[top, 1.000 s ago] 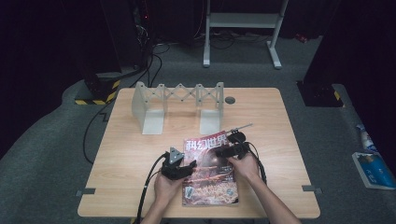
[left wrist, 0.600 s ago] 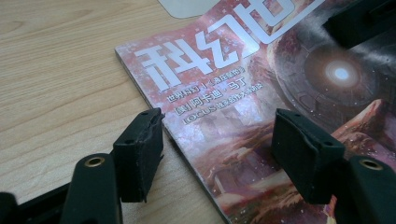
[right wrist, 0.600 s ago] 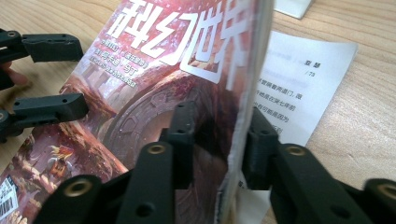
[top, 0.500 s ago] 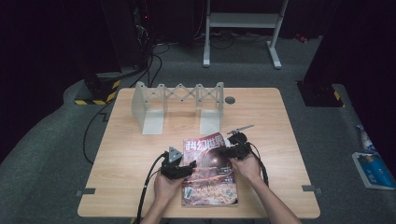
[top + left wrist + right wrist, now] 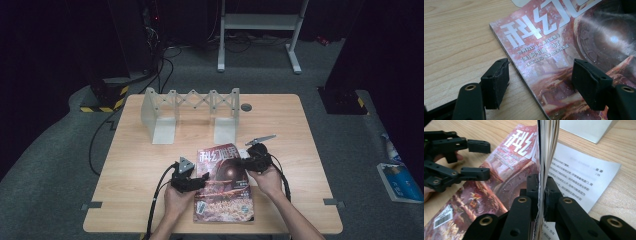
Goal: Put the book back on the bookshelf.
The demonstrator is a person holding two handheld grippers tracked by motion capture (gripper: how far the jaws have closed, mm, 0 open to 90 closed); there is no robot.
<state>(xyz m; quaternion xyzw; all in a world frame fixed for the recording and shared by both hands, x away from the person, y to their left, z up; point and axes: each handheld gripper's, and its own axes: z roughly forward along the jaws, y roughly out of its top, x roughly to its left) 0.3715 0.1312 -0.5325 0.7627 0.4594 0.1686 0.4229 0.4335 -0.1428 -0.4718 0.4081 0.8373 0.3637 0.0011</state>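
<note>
Dark floor and black stands ring a pale wooden bench (image 5: 150, 165), and near its front edge, about the middle, lies a magazine (image 5: 222, 192) with a reddish cover and large white characters across its top.

In the high view the magazine's lower part lies flat on the wood, while its upper right side is raised off the bench. The right gripper (image 5: 254, 161) has hold of that raised part: in the right gripper view its jaws are pressed together on the edge of a sheaf of pages (image 5: 547, 150), which stands nearly upright between them. Beyond the sheaf an inner page of printed text (image 5: 584, 182) lies open and flat.

The left gripper (image 5: 192, 182) sits at the magazine's left edge, about halfway down it. Its jaws stand wide apart and hold nothing; in the left gripper view one jaw is over bare wood just beside the spine edge and the other is over the cover. I cannot tell whether either touches what is below it.

Farther back on the bench stands a light grey folding rack (image 5: 192, 112) with upright end plates, well apart from the magazine. A small dark round disc (image 5: 246, 107) lies just to its right.
</note>
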